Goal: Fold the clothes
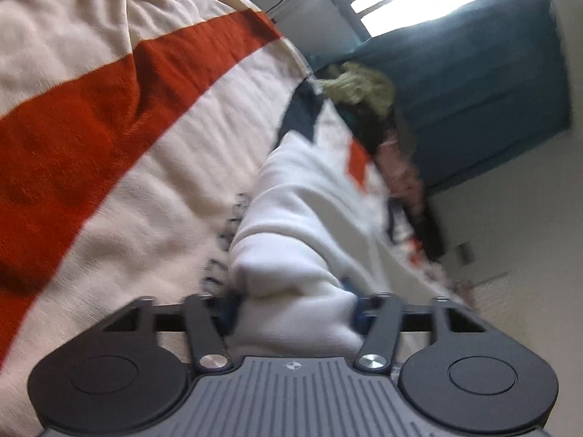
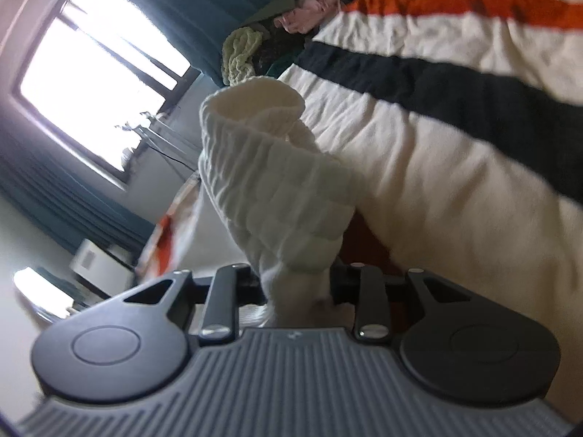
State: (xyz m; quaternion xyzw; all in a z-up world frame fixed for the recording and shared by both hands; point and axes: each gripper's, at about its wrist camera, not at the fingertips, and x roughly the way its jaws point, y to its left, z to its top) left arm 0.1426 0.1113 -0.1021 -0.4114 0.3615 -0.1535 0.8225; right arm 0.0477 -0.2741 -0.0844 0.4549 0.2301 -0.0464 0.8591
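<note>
Sweater (image 1: 291, 225), white, hangs stretched over the striped bedspread (image 1: 109, 116), held off it (so it can be laid flat, I judge). Left gripper (image 1: 291, 302) pinches one bunched end; right gripper (image 2: 297, 287) clamps the ribbed cuff (image 2: 269, 167).

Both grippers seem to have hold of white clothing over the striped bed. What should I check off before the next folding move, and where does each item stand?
1. Left gripper shut on the white garment: ok.
2. Right gripper shut on the ribbed white cuff: ok.
3. Both hold the same garment: cannot tell.
4. Garment lifted clear of the striped blanket: cannot tell, blurred.
5. Pile of clothes lies apart from the held cloth: ok.
6. Garment spread flat for folding: not ok, bunched at both jaws.
</note>
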